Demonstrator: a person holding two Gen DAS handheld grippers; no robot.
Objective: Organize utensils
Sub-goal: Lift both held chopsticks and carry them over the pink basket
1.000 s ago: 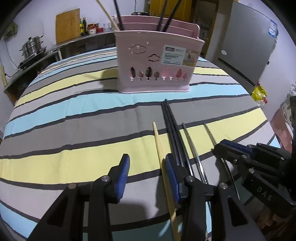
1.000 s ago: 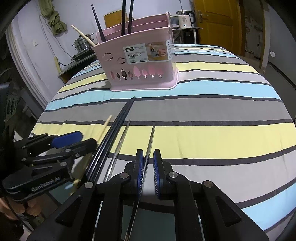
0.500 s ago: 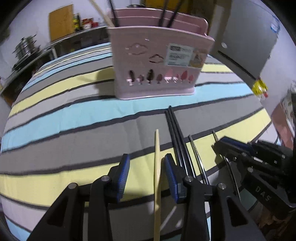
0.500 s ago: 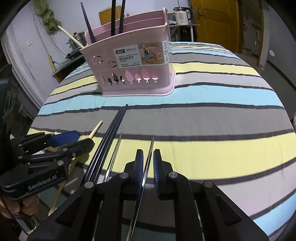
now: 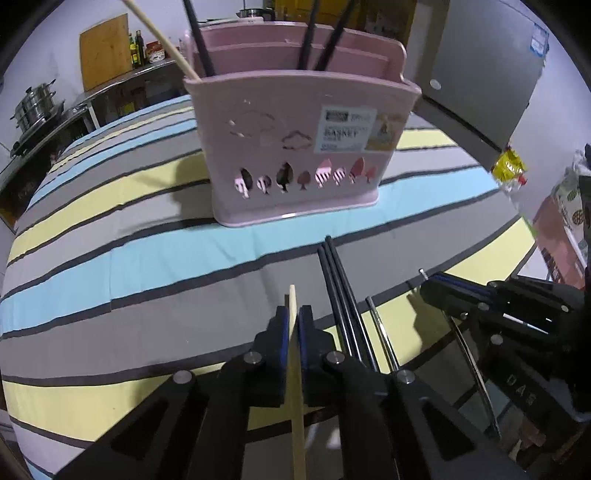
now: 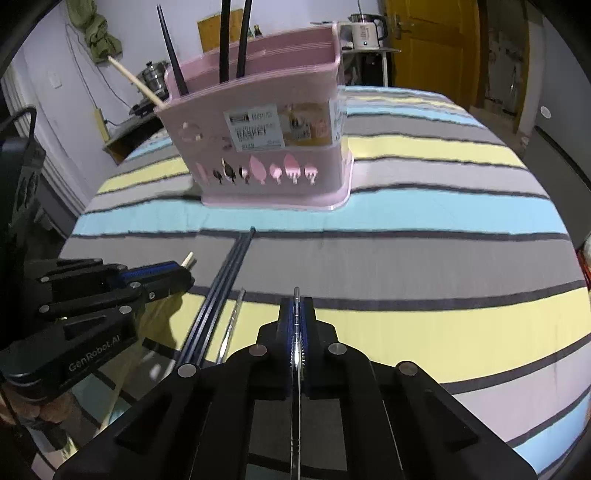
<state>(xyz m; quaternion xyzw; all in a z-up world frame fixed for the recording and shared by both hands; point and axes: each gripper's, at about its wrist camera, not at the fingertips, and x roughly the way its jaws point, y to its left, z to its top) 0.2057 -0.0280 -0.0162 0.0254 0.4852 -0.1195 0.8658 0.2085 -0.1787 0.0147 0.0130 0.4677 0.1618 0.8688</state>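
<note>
While striped cloth [image 6: 406, 258] lies taut | left gripper [image 5: 294, 318] fingers pinch wooden chopstick [image 5: 297, 406] | right gripper [image 6: 296, 314] fingers pinch metal chopstick [image 6: 296, 369]

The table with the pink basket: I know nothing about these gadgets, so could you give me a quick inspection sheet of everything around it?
Surface: striped tablecloth, yellow, blue and grey bands.
Job's things: pink basket upright, already holding dark chopsticks and a wooden one; black chopsticks and one metal chopstick lying on the cloth.
Clutter: nothing seen on the table.
Grippers: left gripper shut on a wooden chopstick; right gripper shut on a metal chopstick.
Cables: a wire on the far wall.
Surroundings: steel pots, kettle, yellow door, refrigerator.
</note>
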